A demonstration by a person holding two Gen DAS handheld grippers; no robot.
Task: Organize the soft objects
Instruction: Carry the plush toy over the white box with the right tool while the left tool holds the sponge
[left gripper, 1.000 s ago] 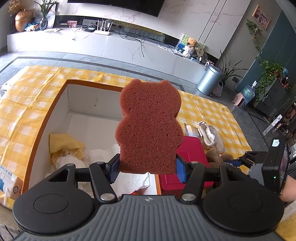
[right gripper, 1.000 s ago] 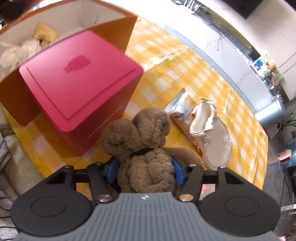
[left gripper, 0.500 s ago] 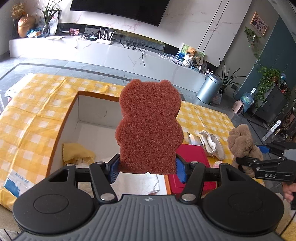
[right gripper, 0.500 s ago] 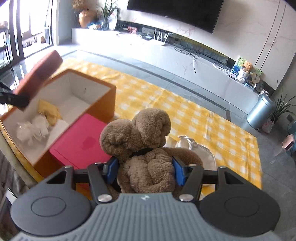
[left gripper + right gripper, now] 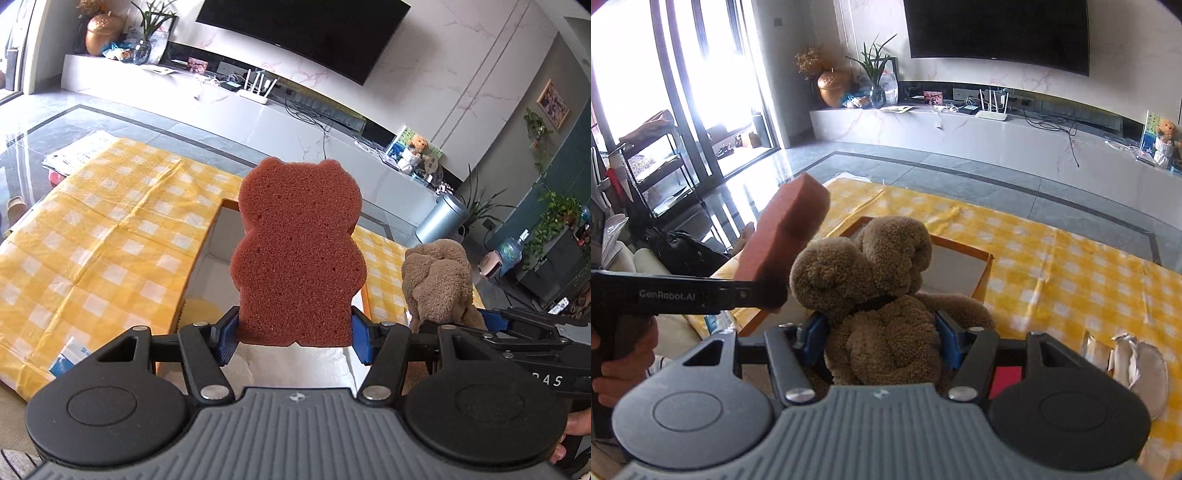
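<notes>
I have the bear-shaped sponge (image 5: 299,258) pinched upright in my left gripper (image 5: 295,332) and the plush bear (image 5: 882,306) clamped in my right gripper (image 5: 882,338), both above the open box (image 5: 207,243) on the checked tablecloth (image 5: 103,240).

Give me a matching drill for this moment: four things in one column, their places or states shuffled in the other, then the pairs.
1. bear-shaped sponge
2. plush bear
3. open box
4. white slipper

A. lies on the checked cloth
B. clamped in the right gripper
C. sits below both raised toys
D. clamped in the left gripper

Pairs: 1-D, 2-B, 3-C, 4-A
</notes>
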